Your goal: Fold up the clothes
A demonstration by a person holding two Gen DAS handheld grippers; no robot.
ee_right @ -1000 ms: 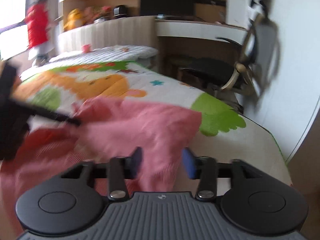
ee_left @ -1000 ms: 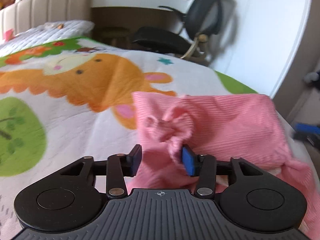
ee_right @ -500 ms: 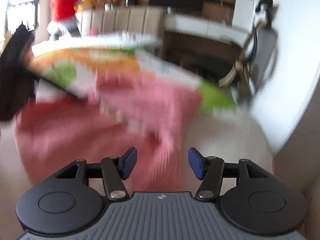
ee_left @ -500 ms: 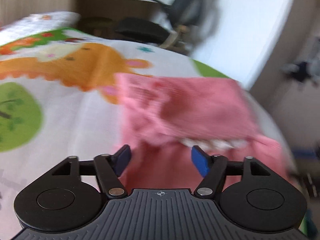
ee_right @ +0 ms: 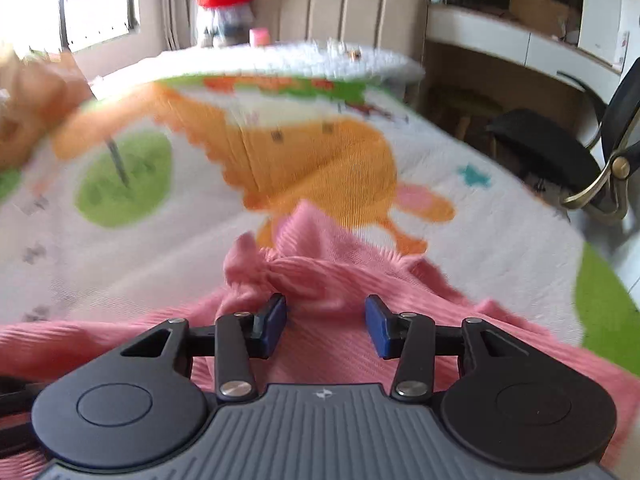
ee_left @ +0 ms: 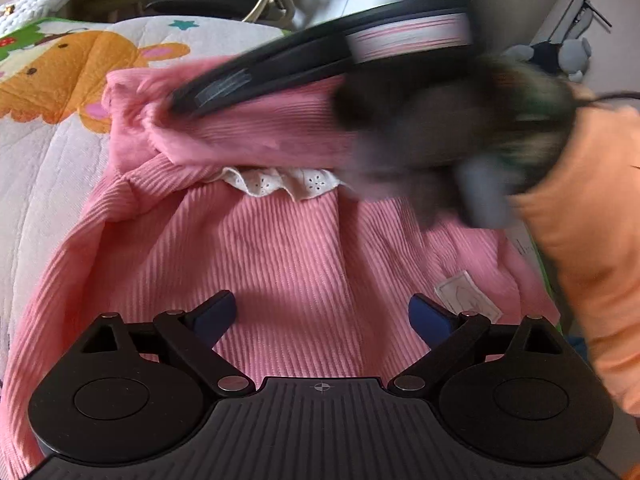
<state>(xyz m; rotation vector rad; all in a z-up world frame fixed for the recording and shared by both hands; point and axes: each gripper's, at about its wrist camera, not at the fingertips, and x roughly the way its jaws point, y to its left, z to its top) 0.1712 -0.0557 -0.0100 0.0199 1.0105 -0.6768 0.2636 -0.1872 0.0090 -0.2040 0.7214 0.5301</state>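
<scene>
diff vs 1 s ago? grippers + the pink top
The left gripper let go: a second ago its pads pinched a bunched fold of the pink ribbed top; now it is wide open over flat fabric, the lace collar exposed. The right gripper swung across to the bunched far edge, open, not gripping. The cartoon quilt stays put.

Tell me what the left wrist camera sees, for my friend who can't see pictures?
A pink ribbed top with a white lace trim lies on a cartoon-print quilt, and the left tongs are open just above it, holding nothing. The blurred right tongs reach across the folded-over upper part of the top.
</scene>
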